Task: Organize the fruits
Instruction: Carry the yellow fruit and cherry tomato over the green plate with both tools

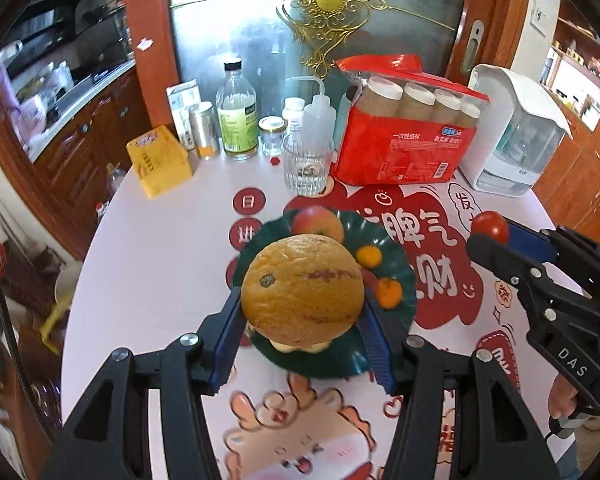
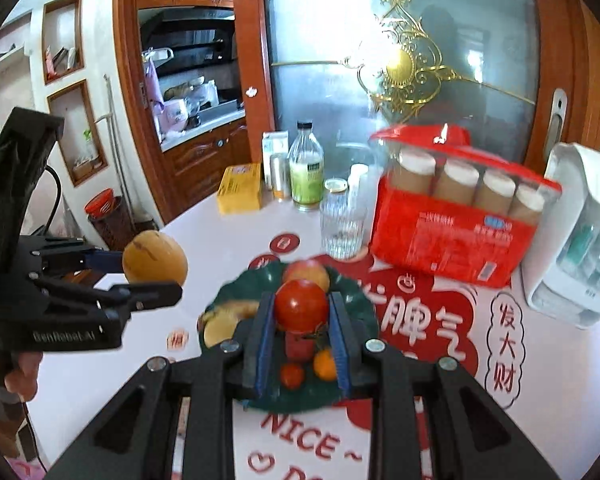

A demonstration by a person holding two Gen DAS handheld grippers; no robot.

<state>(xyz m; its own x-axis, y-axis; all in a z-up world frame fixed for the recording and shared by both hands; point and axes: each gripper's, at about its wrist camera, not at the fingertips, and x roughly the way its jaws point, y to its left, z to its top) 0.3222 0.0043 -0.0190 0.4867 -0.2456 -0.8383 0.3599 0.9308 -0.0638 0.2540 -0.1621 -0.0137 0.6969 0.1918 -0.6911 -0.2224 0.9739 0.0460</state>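
Your left hand-held gripper (image 1: 302, 330) was closed on a large orange (image 1: 302, 286), held above the green plate (image 1: 400, 276) on the table (image 1: 160, 248). Your right hand-held gripper (image 2: 302, 330) gripped a tomato (image 2: 301, 306) over the same plate (an apple (image 1: 318, 224) and small tangerines (image 1: 389, 292) lay there).

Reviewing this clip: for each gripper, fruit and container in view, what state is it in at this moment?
left gripper: shut on the orange, held above the plate
right gripper: shut on the tomato, held above the plate
green plate: on the table, holding fruit
apple: on the plate
drinking glass: upright
clear bottle: upright, capped
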